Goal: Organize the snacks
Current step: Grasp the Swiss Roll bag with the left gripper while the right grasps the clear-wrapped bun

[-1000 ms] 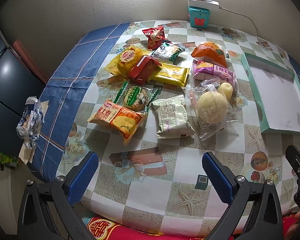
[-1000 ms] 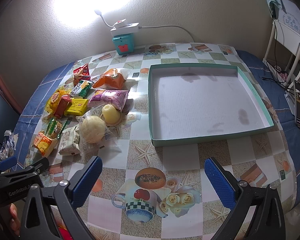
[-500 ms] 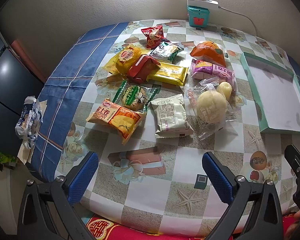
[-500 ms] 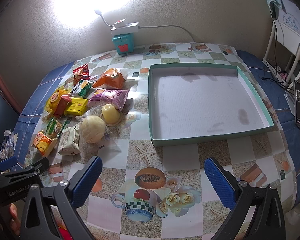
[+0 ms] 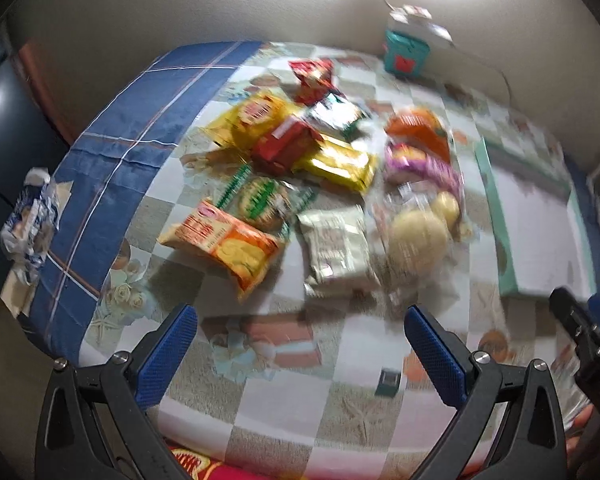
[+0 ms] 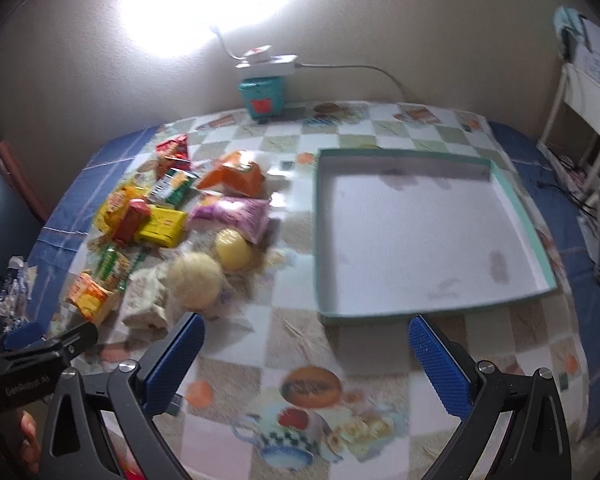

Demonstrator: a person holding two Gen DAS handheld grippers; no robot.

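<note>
Teal box with white power strip atop, by wall; crumpled wrapper off table's left edge.

Our right gripper hangs over the counter with its blue fingers spread wide, holding nothing. Just beyond the right finger lies the shallow teal tray; beyond the left finger sits the snack pile, blurred.

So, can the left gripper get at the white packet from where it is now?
Probably yes. The left gripper is open and holds nothing, and the white packet lies just ahead of it at the near edge of the pile, with only bare tablecloth between and nothing on top.
</note>
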